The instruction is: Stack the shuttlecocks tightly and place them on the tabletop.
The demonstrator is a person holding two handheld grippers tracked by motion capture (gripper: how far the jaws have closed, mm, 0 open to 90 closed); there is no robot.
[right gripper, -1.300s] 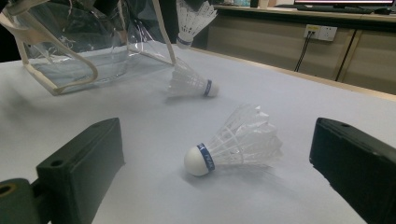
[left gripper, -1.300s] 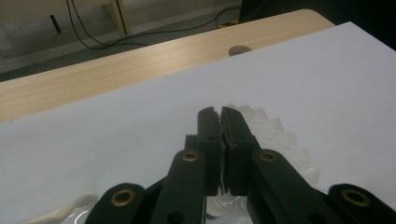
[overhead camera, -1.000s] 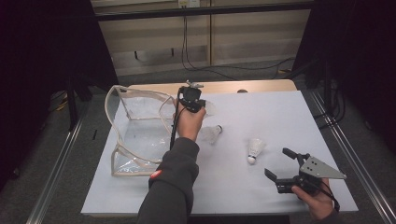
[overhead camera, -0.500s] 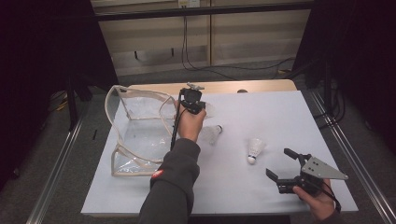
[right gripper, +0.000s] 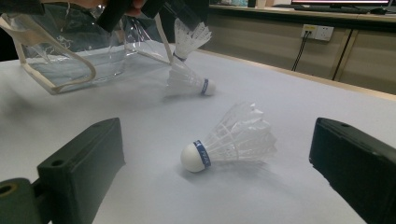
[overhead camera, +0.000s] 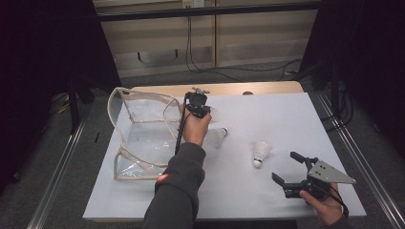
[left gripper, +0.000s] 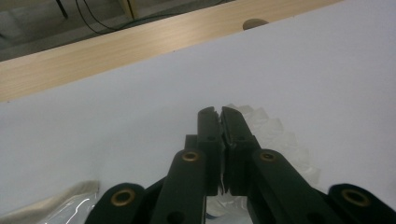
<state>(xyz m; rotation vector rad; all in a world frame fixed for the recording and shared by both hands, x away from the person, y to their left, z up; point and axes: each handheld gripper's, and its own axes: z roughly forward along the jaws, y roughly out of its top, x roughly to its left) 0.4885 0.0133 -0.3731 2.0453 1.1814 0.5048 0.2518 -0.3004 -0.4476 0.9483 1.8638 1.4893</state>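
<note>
Three shuttlecocks and one clear bag on a white bench (overhead camera: 286, 119). Left tool (overhead camera: 197, 101), high view: raised over bench centre-far, just right of the clear plastic bag (overhead camera: 143, 129) w/ beige trim; sleeve and hand come up from the near edge. Left gripper view: jaws clenched on the feather skirt of a white shuttlecock (left gripper: 275, 140); feathers show right of and under the jaws, a thin slit left betw. the tips. Right gripper view shows the same held shuttlecock (right gripper: 189, 37) hanging cork-down, skirt up, beside the bag's open mouth. Bag lies at bench left, mouth to the right, handles loose.

Second shuttlecock (overhead camera: 218, 137): on its side on the bench, just right of the left hand (overhead camera: 195, 128), cork w/ blue band pointing right (high view). Third shuttlecock (overhead camera: 260, 152): on its side nearer the right, cork toward the near edge; in right gripper view (right gripper: 229, 140) it lies betw. and beyond the two jaws, touching neither.

Right tool (overhead camera: 290, 172): near-right corner of bench, held low by the right hand (overhead camera: 327, 207), jaws released and spread wide, nothing betw. them but bare bench; grey three-cornered plate on top. Far strip of the bench is bare wood (left gripper: 116, 51) w/ a round hole.
</note>
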